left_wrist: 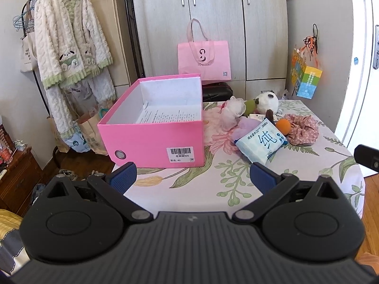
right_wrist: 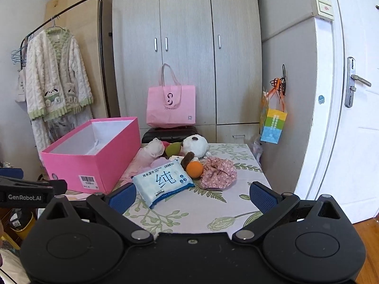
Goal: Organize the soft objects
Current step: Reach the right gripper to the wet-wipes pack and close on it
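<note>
An open pink box (left_wrist: 151, 139) stands on the floral table (left_wrist: 208, 189), with paper inside; it also shows in the right wrist view (right_wrist: 94, 163). Right of it lies a pile: a blue wet-wipes pack (left_wrist: 260, 142) (right_wrist: 163, 181), an orange ball (left_wrist: 283, 126) (right_wrist: 194, 169), a pink floral scrunchie (left_wrist: 302, 129) (right_wrist: 218, 172), a white plush (left_wrist: 266, 103) (right_wrist: 195, 145), a white mesh pouf (left_wrist: 233, 111) (right_wrist: 154, 148). My left gripper (left_wrist: 193, 177) is open and empty, short of the box. My right gripper (right_wrist: 193, 195) is open and empty, just short of the wipes pack.
A pink tote bag (left_wrist: 205, 58) sits on a black case behind the table, before grey wardrobe doors (right_wrist: 187, 47). A clothes rack with a fluffy robe (left_wrist: 68, 40) stands at left. A white door (right_wrist: 350, 94) is at right. The table's edges drop off left and right.
</note>
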`<state>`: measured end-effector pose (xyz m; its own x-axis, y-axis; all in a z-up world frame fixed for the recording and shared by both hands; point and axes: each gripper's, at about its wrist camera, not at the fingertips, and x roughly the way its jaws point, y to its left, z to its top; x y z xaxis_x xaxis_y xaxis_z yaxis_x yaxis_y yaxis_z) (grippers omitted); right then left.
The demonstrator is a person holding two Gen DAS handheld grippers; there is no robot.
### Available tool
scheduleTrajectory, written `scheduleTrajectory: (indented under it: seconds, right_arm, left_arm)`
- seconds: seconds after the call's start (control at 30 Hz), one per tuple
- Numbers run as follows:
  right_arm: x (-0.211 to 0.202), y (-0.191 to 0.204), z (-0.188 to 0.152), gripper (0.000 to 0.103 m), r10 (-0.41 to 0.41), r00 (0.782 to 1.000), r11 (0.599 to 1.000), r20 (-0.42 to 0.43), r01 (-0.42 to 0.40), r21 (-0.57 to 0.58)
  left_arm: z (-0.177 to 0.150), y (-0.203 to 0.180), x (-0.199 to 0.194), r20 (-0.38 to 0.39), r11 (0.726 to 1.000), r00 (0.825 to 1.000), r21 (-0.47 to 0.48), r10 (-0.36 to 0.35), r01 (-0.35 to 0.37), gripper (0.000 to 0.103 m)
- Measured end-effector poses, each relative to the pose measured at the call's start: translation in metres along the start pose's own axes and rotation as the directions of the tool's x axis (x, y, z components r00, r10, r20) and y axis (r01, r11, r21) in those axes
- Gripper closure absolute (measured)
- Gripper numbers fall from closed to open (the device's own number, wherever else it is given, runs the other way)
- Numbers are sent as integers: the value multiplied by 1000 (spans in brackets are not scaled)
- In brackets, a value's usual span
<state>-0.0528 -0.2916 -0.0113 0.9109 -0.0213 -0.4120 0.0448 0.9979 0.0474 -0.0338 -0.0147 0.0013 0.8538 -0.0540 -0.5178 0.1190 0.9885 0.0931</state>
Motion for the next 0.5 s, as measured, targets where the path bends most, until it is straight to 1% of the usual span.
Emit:
scheduleTrajectory:
  seconds: [0.07, 0.13, 0.17, 0.23, 0.3, 0.4, 0.47, 0.5]
  right_arm:
    - [-1, 1, 1, 0, 6, 1000, 1000, 1, -6, -7]
    - [-5, 4, 6, 0, 17, 999, 999, 28, -16, -45]
    - [-6, 5, 10, 0, 32, 999, 997, 44, -29, -75]
    - [-8, 5, 20, 0, 75, 996, 992, 53, -69, -108]
    - [-8, 2, 28, 0, 120, 989, 987, 85, -110, -116]
    - [1, -3, 33, 0, 179, 974, 975, 137, -158, -156]
    - [11, -4, 32, 0, 209, 964, 964, 164, -174, -201]
    - [20, -5, 31, 0, 199, 966, 962, 163, -160, -222]
  left_arm:
    - [2, 0, 0, -1, 1000, 1000, 6, -4, 4, 0]
    - [7, -1, -1, 11, 999, 999, 34, -36, 35, 0]
    - [12, -1, -3, 22, 998, 999, 45, -47, 46, 0]
    - [20, 0, -5, 45, 998, 998, 46, -45, 43, 0]
    - [28, 1, -5, 63, 997, 996, 35, -64, 62, 0]
    - [39, 5, 0, 74, 990, 988, -19, -136, 137, 0]
    - [44, 7, 7, 74, 988, 987, -52, -144, 148, 0]
    - [48, 6, 14, 73, 988, 987, -58, -142, 146, 0]
